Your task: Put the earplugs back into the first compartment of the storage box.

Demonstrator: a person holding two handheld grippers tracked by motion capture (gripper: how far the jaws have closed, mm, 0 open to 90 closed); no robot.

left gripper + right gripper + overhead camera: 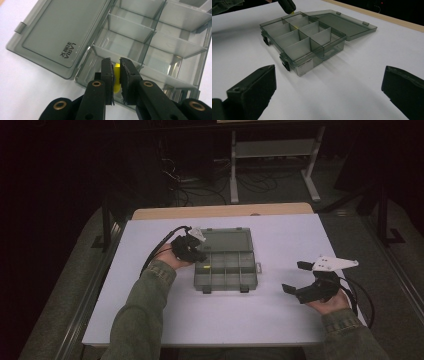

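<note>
A smoky translucent compartment box (226, 270) lies open in the middle of the white table, its lid (227, 240) folded back flat on the far side. My left gripper (200, 257) hangs at the box's left end, shut on a small yellow piece (116, 67) above a left-hand compartment (117, 46). In the right gripper view the box (304, 37) has several empty cells, and the left gripper (287, 5) dips over its far corner. My right gripper (296, 277) rests to the right of the box, jaws wide open with nothing between them (329, 72).
Bare white tabletop (285, 235) surrounds the box on every side. A wooden edge (222, 211) runs along the table's far side. Beyond it stand a white metal frame (272, 150) and loose cables (200, 190) on the dark floor.
</note>
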